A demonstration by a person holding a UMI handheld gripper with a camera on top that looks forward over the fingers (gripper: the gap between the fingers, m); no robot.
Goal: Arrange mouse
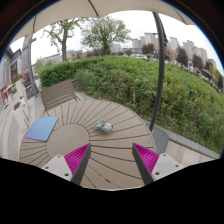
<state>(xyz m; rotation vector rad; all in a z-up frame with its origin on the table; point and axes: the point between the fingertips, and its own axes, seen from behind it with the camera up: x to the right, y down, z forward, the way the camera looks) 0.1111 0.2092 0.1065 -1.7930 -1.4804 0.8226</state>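
A small grey-green mouse lies on the round slatted wooden table, beyond my fingers and a little right of the table's centre. A blue mouse pad lies flat on the table to the left of the mouse, apart from it. My gripper hovers above the near part of the table. Its two fingers with magenta pads stand wide apart with nothing between them.
A wooden chair stands behind the table on the left. A dark pole rises at the right of the table. A green hedge lies behind, with trees and buildings beyond.
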